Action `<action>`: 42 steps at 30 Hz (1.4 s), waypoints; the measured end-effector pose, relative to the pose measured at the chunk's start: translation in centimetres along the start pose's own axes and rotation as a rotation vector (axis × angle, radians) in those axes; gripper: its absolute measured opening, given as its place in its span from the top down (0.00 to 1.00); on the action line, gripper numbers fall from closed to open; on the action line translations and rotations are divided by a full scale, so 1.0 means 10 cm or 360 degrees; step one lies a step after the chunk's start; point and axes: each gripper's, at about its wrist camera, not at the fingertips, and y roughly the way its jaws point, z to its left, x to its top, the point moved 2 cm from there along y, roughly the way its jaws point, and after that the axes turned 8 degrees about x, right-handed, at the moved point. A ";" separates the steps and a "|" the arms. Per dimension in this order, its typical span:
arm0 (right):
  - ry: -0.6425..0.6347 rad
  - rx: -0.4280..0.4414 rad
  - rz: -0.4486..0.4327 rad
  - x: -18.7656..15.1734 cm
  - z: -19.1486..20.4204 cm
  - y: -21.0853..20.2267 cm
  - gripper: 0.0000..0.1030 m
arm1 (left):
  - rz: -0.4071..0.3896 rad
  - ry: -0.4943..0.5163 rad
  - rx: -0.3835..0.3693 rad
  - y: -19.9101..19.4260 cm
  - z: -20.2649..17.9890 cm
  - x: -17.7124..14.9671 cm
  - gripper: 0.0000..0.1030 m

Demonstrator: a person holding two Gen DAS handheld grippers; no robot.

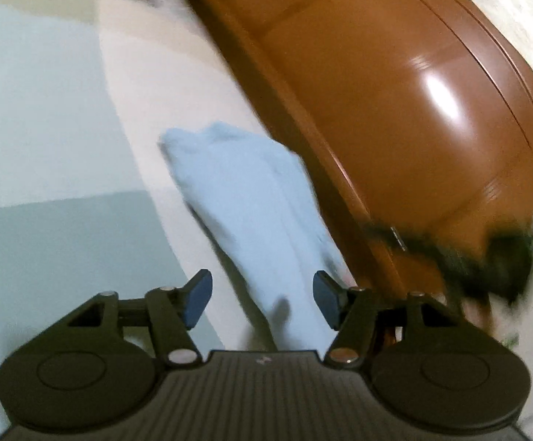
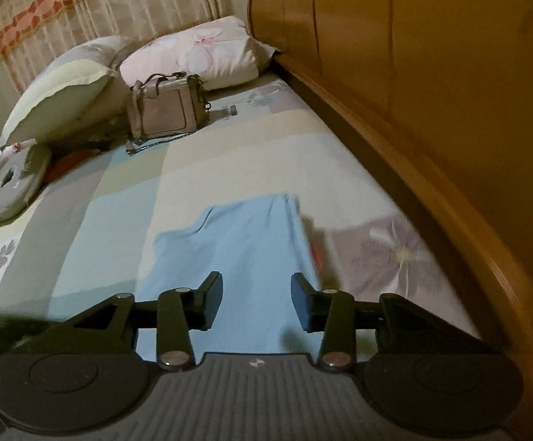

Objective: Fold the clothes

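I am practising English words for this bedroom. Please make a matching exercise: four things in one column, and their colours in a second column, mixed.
Things:
1. cloth
2. bag
3. bed frame
4. curtain

Colours:
a. orange-brown wood
b. cream with red-orange pattern
c. light blue
d. beige

Pairs: 1-c, 2-d, 3-a, 4-b
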 end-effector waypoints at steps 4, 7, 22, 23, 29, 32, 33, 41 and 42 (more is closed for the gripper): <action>0.0110 -0.0038 -0.0059 -0.43 0.05 -0.08 0.54 | -0.0084 -0.0055 0.0021 0.23 0.11 0.10 0.42; 0.0147 -0.0103 -0.0027 -0.73 -0.01 0.02 0.52 | -0.0188 0.0009 0.0088 0.42 0.03 0.26 0.45; -0.0264 -0.0185 -0.0022 -1.11 0.55 0.11 0.45 | -0.0310 0.0559 0.0536 -0.04 -0.27 0.23 0.48; -0.0305 -0.0223 -0.0035 -1.17 0.59 0.14 0.45 | -0.0288 0.0607 0.0543 0.02 -0.33 0.21 0.42; -0.0339 -0.0148 -0.0069 -1.02 0.77 -0.02 0.36 | -0.0216 0.0931 0.0596 0.00 -0.51 -0.10 0.23; -0.0375 -0.0130 0.0121 -1.16 0.77 0.22 0.20 | -0.0223 0.1048 0.0661 -0.10 -0.50 -0.26 0.19; -0.0388 -0.0131 0.0130 -1.14 0.79 0.21 0.19 | -0.0229 0.1084 0.0693 -0.16 -0.49 -0.32 0.17; -0.0322 -0.0075 -0.0097 -0.20 0.71 0.33 0.19 | -0.0331 0.1174 0.0878 -0.50 -0.24 -0.57 0.06; -0.0308 -0.0070 -0.0082 -0.09 0.65 0.46 0.19 | -0.0339 0.1148 0.0886 -0.53 -0.21 -0.59 0.06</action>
